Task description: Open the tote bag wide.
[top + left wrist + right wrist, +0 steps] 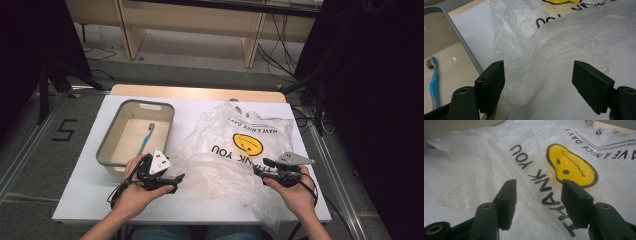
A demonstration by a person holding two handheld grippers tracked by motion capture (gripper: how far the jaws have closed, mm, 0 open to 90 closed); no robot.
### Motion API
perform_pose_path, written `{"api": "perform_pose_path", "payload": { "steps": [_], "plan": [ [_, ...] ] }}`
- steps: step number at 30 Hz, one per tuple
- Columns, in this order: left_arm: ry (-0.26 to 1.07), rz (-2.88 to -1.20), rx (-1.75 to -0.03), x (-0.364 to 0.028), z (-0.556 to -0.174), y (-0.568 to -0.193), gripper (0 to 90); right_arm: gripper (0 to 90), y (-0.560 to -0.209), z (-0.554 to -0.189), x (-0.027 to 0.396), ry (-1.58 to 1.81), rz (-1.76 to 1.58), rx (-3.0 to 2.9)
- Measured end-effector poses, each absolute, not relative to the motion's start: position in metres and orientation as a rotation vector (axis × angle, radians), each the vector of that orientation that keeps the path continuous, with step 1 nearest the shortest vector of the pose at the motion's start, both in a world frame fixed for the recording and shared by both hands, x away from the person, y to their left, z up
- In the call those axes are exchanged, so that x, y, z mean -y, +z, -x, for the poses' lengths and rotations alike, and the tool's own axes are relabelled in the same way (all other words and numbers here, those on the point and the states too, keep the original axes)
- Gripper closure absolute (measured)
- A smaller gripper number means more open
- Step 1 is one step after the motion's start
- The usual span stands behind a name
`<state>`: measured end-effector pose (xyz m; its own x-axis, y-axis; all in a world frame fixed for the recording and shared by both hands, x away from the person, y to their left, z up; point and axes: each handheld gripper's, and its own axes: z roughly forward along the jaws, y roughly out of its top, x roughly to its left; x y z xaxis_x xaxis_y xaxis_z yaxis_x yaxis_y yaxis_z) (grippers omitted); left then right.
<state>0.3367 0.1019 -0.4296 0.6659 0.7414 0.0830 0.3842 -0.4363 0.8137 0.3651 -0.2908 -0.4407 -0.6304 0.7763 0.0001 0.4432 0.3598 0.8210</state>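
A crinkly see-through plastic bag (pixel 235 150) with a yellow smiley face lies flat on the white counter (pixel 90 192), in the middle and right of the high view. The left gripper (pixel 172 181) sits at the bag's lower left edge and the right gripper (pixel 260 167) at its lower right; both have their jaws wide apart and hold nothing. A blue toothbrush (pixel 145 138) lies in the grey bin (pixel 111 131) at the left.

A table (pixel 90 195) holds a tray (pixel 111 137) on its left side, with a toothbrush (pixel 145 138) lying inside it. Just right of the tray, a plastic bag (pixel 235 150) lies spread across the middle and right (its near edge toward the person). Behind the table stands a wooden bench (pixel 200 22).
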Motion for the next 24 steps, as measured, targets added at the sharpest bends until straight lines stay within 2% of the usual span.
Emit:
{"api": "perform_pose_path", "payload": {
  "steps": [24],
  "plan": [
    [0.564,-2.066,-0.874,-0.1027,-0.3375,-0.4295,26.1,47.2,-0.4405,-0.3648,0.2904,1.169,-1.066,-2.24]
  ]
}}
